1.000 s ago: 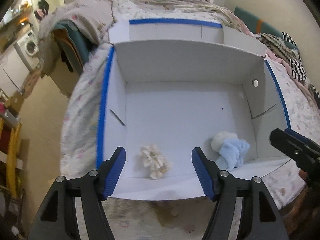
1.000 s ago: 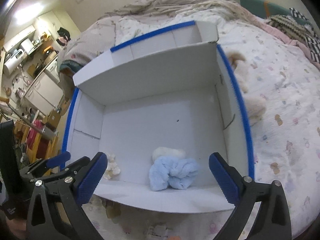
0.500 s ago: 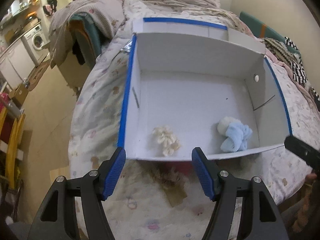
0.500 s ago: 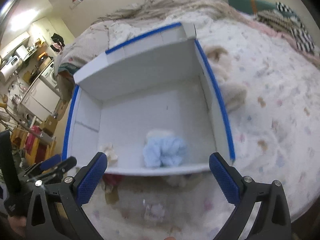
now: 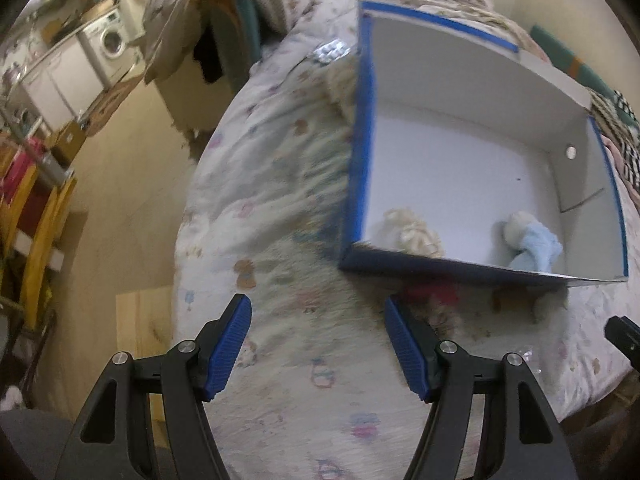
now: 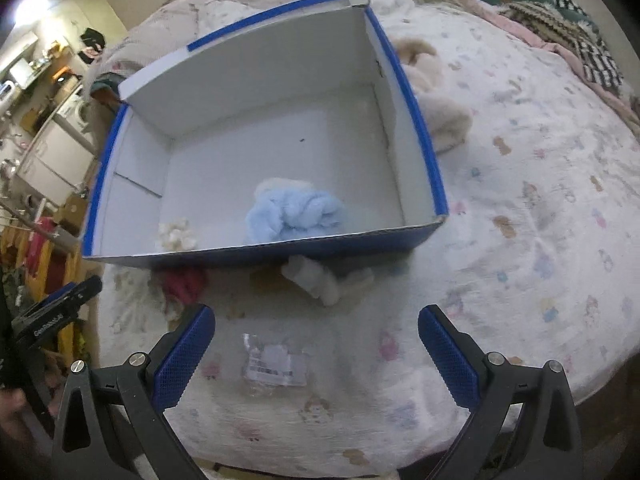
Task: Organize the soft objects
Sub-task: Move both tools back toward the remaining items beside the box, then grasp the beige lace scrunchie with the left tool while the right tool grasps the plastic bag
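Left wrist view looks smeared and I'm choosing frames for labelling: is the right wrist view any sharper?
Left wrist view: motion blur streaks the bedspread and the box edge, though the gripper itself is crisp. Right wrist view: sharper, the blue cloth readable, only soft near the rim; both bend straight edges.

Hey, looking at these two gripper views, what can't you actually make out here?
- Red item in front of the box: blurred in both views, identity unclear.
- Beige plush right of the box: partly hidden by the box wall in the right wrist view.
- Packet label: too small to read.
- Right gripper: cut off by the left wrist view's edge.
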### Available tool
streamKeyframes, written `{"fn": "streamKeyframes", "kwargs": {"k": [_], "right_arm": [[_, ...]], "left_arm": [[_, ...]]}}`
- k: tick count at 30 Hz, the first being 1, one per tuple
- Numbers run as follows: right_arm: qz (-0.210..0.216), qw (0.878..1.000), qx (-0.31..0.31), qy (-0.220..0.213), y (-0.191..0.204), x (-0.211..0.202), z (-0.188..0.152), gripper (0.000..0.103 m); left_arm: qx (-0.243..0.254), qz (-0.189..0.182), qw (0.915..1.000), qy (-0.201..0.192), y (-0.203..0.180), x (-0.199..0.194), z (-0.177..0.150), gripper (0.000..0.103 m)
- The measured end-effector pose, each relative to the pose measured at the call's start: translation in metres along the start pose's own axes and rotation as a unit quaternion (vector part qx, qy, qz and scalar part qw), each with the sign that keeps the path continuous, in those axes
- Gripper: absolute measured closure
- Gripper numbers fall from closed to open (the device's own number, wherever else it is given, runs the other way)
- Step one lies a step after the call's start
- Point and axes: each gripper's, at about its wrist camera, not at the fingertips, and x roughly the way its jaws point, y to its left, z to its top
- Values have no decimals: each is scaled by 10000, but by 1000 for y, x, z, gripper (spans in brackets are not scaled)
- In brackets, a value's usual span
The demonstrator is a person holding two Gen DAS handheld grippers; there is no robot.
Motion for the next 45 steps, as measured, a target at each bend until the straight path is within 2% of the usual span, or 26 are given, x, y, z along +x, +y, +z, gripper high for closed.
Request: {"fn": "streamKeyframes", "kwargs": {"k": [4, 7, 13, 16, 18, 20, 22, 23, 26, 33, 39, 45], "right_arm": [[305, 9995, 98, 11, 0, 0, 1, 0], [324, 9994, 129, 59, 1, 3, 0, 0], [341, 9991, 155, 201, 0, 10, 0, 0], [358, 9988, 193, 291, -3, 14, -1, 0], [370, 9986, 198, 326, -4, 15, -2, 0], [362, 9986, 186, 341, -6, 16, -2, 0], [345, 9986, 193, 363, -8, 17, -4, 0], [336, 9985, 202, 376, -9, 17, -4, 0], [339, 9983, 232, 417, -11, 20, -4, 0], [458, 9974, 180, 535, -8, 28, -4, 0], [694, 9921, 200, 1029, -4, 50, -11, 0], [480, 9852, -490, 1568, 26, 82, -27, 1]], "left_arm": [[-233, -140, 9993, 244, 6, 11, -1, 37], [-359, -582, 9970, 361, 2, 14, -2, 37], [61, -1158, 9914, 605, -43, 22, -5, 38], [186, -1301, 9879, 823, -64, 34, -5, 52], [241, -1294, 9864, 987, -74, 43, -6, 56], [217, -1317, 9846, 1128, -78, 54, -5, 70], [123, -1274, 9840, 1243, -76, 62, -3, 77], [83, -1237, 9843, 1260, -74, 63, -2, 85], [-35, -1208, 9848, 1245, -65, 61, 0, 94], [-112, -1187, 9894, 824, -35, 30, 2, 96], [-112, -902, 9936, 670, -5, 20, -4, 96], [-110, -802, 9949, 606, 1, 16, -8, 96]]}}
